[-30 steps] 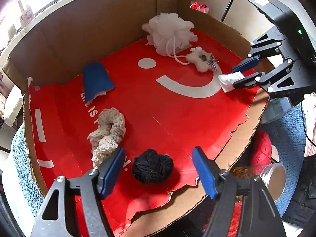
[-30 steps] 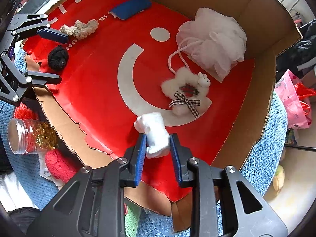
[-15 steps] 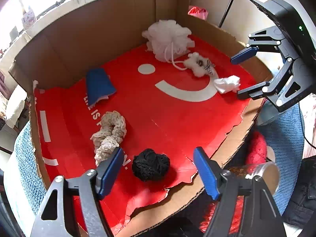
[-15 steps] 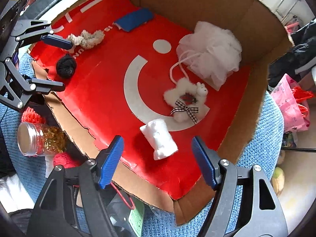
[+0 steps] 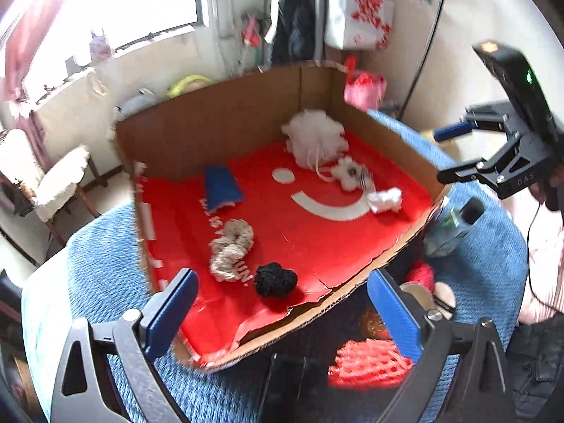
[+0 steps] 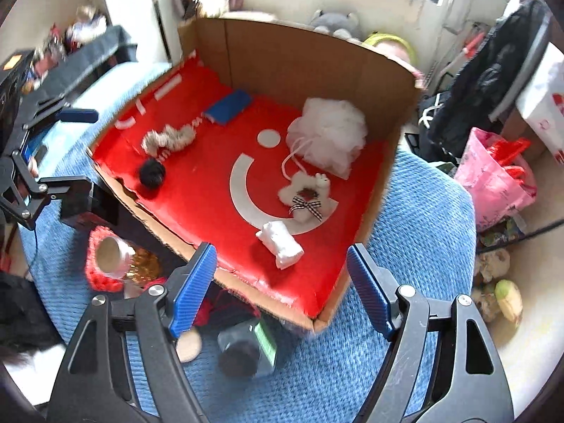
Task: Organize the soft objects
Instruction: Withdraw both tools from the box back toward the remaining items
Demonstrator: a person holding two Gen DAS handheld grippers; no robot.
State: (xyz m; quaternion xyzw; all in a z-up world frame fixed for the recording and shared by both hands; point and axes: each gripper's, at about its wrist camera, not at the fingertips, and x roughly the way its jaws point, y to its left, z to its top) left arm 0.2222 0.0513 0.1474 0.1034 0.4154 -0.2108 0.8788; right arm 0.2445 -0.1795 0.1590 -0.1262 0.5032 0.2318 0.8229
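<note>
Seemingly between placements: held the left claw (image 5: pixel 280 303) and the right claw (image 6: pixel 280 271) released, both just opened wider, nothing between the pads. Saw the white roll (image 6: pixel 280 243) lying low in the cardboard tray (image 5: pixel 218 134), and the black yarn ball (image 5: pixel 275 279) near its torn front rim. Judged the next move as picking another soft piece, entering over the low front edge and avoiding the tall back walls; noted open red floor mid-tray.

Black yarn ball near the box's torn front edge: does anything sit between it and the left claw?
Nothing visible does. The black yarn ball lies alone on the red floor; the left claw, open and empty, is above the box's torn front edge.
</note>
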